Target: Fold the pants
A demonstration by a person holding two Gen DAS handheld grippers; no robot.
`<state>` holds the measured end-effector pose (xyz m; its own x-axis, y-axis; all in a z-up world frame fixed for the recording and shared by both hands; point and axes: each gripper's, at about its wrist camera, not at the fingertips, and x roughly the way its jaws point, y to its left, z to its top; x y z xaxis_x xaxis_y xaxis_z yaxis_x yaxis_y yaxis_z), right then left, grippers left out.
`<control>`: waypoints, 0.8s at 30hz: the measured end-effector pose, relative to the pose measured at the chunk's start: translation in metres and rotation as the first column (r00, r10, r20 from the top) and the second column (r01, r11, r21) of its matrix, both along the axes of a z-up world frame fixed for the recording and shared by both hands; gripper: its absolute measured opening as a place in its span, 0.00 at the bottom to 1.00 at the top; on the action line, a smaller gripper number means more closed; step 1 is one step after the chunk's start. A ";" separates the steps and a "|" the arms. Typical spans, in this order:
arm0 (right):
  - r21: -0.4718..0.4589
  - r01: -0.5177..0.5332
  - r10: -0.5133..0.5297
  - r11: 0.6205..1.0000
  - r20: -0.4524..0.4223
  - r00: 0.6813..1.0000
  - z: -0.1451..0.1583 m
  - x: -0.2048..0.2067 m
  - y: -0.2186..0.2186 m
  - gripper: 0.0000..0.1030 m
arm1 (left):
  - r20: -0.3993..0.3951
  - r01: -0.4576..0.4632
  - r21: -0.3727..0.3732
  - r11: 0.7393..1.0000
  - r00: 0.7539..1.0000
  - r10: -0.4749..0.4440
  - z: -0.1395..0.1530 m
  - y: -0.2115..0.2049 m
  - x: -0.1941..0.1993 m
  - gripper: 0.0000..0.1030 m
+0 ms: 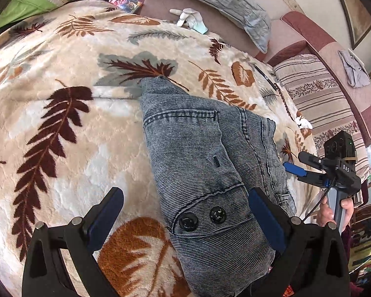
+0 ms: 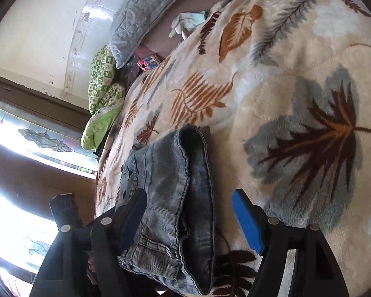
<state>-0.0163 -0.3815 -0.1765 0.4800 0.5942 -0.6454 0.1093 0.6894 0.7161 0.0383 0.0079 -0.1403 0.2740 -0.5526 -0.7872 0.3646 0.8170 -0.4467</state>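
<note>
Both hand-held grippers, left [image 1: 185,219] and right [image 2: 189,220], spread wide, gripping nothing; folded pants [image 1: 210,168] on blanket [image 1: 61,128].

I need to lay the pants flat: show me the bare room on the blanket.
Bare blanket stretches wide beside the pants, up toward the glove. The other side is crowded: right gripper, pen and striped pillow.

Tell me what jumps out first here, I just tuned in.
The grey-blue pants lie folded in a bundle on a cream blanket printed with big brown and rust leaves. Both tongs are open around them: the left tongs straddle the end with two black buttons, the right tongs the stacked leg hems. A white glove lies beyond the blanket's far edge.
</note>
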 end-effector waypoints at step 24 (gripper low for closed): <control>0.107 -0.126 0.129 0.986 -0.029 0.991 -0.024 0.023 0.039 0.79 | 0.146 -0.013 0.182 0.983 0.989 -0.014 -0.002 -0.031 -0.011 0.98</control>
